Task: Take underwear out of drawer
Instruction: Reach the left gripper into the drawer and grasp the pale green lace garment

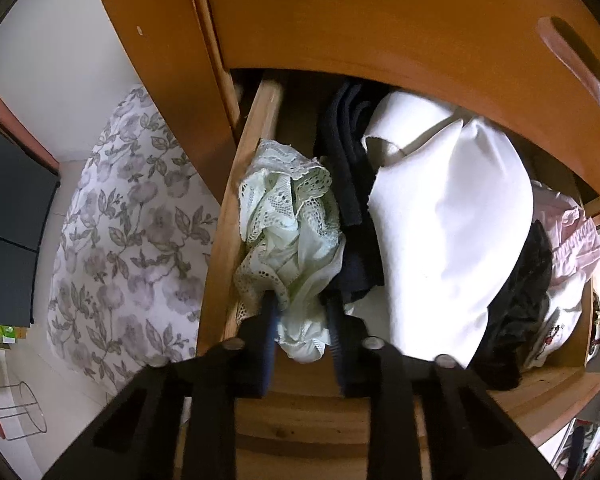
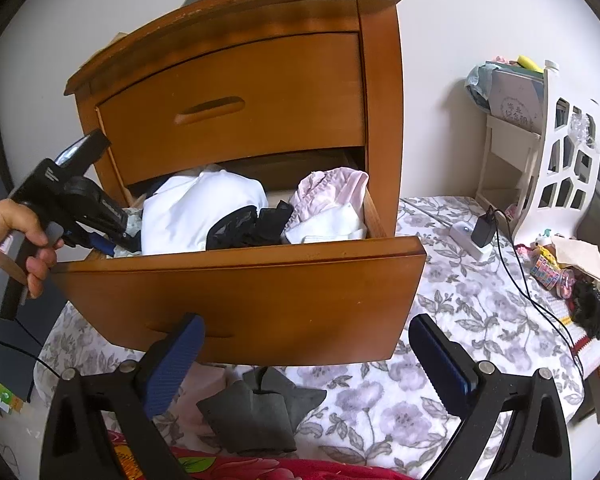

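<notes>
Two views – left gripper pinching lace underwear, right gripper open.

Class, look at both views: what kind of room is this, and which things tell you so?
Most likely a bedroom. A wooden bedside cabinet has its lower drawer open and full of underwear, and it stands by a floral bedsheet.

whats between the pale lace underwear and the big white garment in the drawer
A bundle of dark navy clothing lies between the lace underwear and the white garment, shown in the left wrist view.
</notes>
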Demonstrator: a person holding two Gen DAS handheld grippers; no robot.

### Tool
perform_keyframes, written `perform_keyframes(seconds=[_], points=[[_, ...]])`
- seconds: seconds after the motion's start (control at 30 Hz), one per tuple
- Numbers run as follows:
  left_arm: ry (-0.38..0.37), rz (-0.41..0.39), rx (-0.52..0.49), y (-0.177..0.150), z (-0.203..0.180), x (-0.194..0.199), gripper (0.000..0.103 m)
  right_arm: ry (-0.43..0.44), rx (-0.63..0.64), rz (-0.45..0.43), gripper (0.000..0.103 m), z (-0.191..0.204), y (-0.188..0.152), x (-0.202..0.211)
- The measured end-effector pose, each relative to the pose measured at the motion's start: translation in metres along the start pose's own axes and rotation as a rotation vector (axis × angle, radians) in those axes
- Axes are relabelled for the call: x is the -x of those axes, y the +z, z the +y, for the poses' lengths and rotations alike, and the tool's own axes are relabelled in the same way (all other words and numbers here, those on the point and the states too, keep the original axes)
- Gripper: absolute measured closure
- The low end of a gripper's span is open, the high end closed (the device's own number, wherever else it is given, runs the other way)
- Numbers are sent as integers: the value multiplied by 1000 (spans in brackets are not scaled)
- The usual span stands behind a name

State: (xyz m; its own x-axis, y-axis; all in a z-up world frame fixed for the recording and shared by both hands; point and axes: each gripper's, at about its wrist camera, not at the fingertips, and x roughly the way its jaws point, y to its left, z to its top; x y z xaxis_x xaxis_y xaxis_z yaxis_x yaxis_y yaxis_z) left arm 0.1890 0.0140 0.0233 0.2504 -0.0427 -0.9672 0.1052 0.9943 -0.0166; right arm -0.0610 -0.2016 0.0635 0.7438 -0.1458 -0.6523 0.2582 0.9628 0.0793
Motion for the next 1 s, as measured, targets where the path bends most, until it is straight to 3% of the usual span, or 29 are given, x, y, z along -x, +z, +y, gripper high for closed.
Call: perform_keyframes(seconds=[0.2, 0.7, 0.77, 0.87, 1.0], points=[[10, -59, -20, -5, -2, 8, 97, 1, -5, 1, 0, -1, 0, 0], [-27, -340, -20, -18, 2, 74, 101, -2, -6, 4, 0, -1, -2, 0], [-41, -335, -38, -17, 1, 76, 101, -4, -7, 4, 0, -1, -2, 0], [-86, -254, -19, -13, 3, 66, 101, -6, -5, 1, 0, -1, -2, 1], [-82, -161, 9, -8, 4, 46, 97, -4, -7, 3, 0, -1, -2, 1]])
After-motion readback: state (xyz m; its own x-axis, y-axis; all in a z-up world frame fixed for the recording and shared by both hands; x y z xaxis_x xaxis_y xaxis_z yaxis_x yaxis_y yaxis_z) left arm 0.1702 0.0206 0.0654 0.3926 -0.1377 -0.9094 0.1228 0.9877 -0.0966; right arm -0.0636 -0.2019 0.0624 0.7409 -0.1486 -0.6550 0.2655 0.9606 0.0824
